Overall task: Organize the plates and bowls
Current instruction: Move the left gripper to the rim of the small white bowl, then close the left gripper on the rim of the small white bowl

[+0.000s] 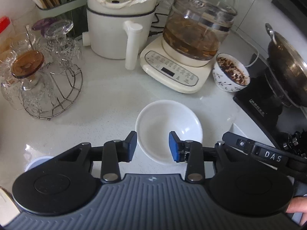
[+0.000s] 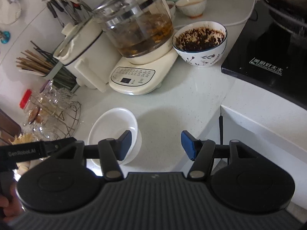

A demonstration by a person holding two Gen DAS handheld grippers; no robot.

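between the left tool's (image 1: 153,146) parted pads sits white bowl (image 1: 168,128).

My left gripper (image 1: 153,146) hangs parted above the white bowl (image 1: 168,126); my right gripper (image 2: 157,145), wider apart, just right of it.

White speckled counter (image 1: 107,95): empty white bowl (image 1: 168,126), patterned bowl (image 1: 230,74), kettle base (image 1: 172,71), glass rack (image 1: 57,88).

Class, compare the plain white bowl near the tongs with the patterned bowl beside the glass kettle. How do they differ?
The white bowl is plain and empty; the patterned bowl has dark floral marks and dark flecks coating its inside. The white bowl stands alone on open counter; the patterned bowl sits beside the kettle base. Both stand upright.
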